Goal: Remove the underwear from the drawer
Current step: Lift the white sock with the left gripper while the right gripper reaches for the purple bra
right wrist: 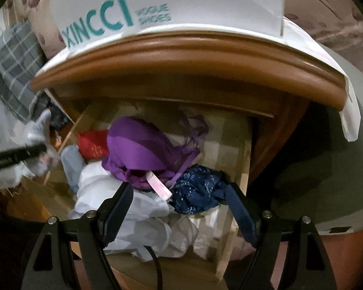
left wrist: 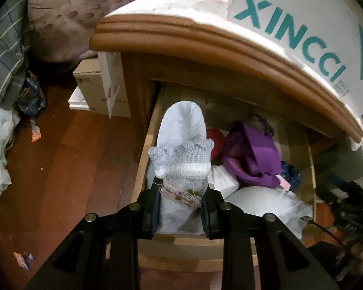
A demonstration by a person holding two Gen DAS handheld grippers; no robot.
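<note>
The left hand-held gripper [left wrist: 181, 207] is clamped on a pale grey knitted sock [left wrist: 181, 145], whose toe stands up above the two fingers while frayed pinkish threads hang at the pinch. It holds the sock above the left front corner of the open wooden drawer [left wrist: 311, 159] of a nightstand [left wrist: 205, 36]. In the right wrist view the same sock [right wrist: 40, 142] appears at the far left, blurred, with the black finger of the left gripper across it.

The right hand-held gripper [right wrist: 179, 205] hovers over the drawer with its jaws spread wide and nothing between them. Between and just beyond its fingers lie a purple undergarment [right wrist: 142, 145] with a pink striped tag [right wrist: 158, 189], a dark blue speckled piece of underwear [right wrist: 198, 191] touching the right finger, and crumpled white plastic bags [right wrist: 123, 207] at the front of the drawer. A red garment [right wrist: 93, 143] sits behind the purple one, toward the left rear, with a light blue rolled item [right wrist: 71, 162] beside it.

On top of the nightstand stands a white shoe box [right wrist: 157, 4] printed XINCCI in teal. Left of the nightstand, a cardboard box [left wrist: 94, 89] rests on the dark wooden floor [left wrist: 67, 169], and a plaid pillow [left wrist: 4, 55] shows at the far left.
</note>
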